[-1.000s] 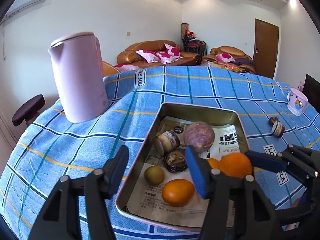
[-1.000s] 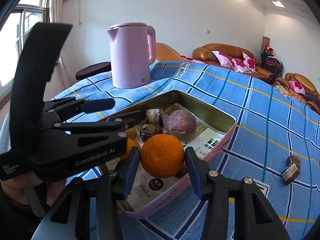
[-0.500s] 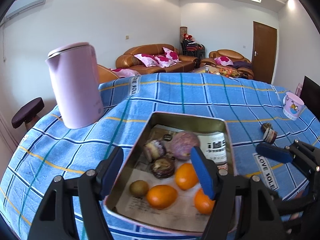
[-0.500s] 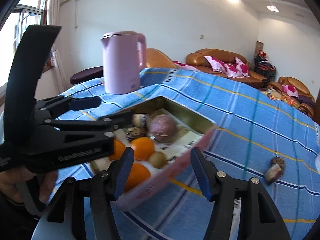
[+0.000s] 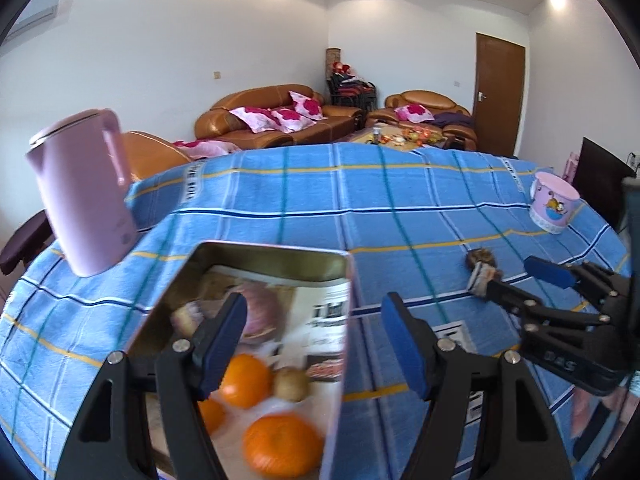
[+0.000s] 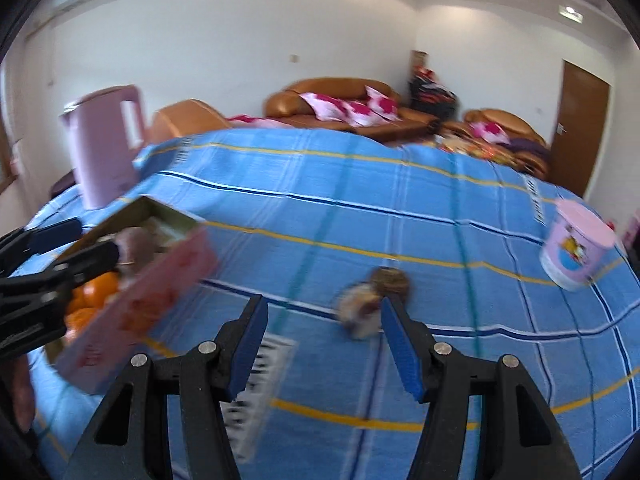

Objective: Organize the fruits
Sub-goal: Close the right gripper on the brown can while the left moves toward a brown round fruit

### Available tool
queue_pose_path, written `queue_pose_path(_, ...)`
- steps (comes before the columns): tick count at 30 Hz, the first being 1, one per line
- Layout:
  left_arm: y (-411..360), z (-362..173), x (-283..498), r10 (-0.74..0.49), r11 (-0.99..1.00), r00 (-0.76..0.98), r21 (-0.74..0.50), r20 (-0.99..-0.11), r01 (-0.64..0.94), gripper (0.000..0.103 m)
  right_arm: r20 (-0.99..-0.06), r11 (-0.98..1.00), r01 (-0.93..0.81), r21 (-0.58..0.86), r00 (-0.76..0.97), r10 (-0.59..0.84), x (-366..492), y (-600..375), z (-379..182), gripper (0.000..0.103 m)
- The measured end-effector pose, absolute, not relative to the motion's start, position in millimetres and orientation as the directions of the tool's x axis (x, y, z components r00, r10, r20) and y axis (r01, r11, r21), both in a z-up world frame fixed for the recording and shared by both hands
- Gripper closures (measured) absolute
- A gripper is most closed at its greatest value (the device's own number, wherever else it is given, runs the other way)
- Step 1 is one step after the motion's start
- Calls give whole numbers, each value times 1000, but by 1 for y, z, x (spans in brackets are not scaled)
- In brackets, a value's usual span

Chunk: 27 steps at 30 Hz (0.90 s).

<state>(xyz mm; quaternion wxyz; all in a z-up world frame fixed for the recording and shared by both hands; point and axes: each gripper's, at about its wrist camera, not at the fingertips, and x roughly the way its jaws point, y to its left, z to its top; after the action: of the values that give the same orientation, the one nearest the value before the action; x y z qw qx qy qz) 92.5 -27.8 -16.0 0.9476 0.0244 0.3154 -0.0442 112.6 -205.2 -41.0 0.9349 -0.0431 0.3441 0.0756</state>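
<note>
My right claw (image 6: 322,346) stands apart with nothing between its blue pads, low in the frame over the blue checked cloth of the counter (image 6: 400,216). A small cut brownish fruit (image 6: 370,306), blurred, lies on the cloth just beyond the right pad's tip. My left claw (image 5: 316,350) is also apart and empty, hanging above the right-hand edge of the tin tray (image 5: 348,320) in the lower left of its frame. Inside the tray, on printed paper, I see oranges (image 5: 282,446), a small brown fruit (image 5: 291,383) and a purplish round one (image 5: 262,314). The pink kettle (image 5: 84,196) stands at the left, the pink cup (image 5: 554,208) at the far right.
</note>
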Motion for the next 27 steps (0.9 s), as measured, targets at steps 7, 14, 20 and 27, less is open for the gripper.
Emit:
queue_pose_path(7,-52,-20,109,-87,991,775,24,-625,131,31,-702,990,-139,37,701,125,134,-215,-57,42)
queue_pose_path(14,-64,-24,116,-86,989,762,40,-642,145,31,-731,991,-120,58,672,124,151,-216,-65,42)
queue_pose_path(20,-75,-26,120,-96,985,751,44,-653,164,31,-740,989,-111,100,656,148,152,-223,-68,57)
queue_pose_path(27,-107,-32,128,-135,974,725,43,-675,222,31,-702,995,-44,88,706,93,143,-250,-59,57)
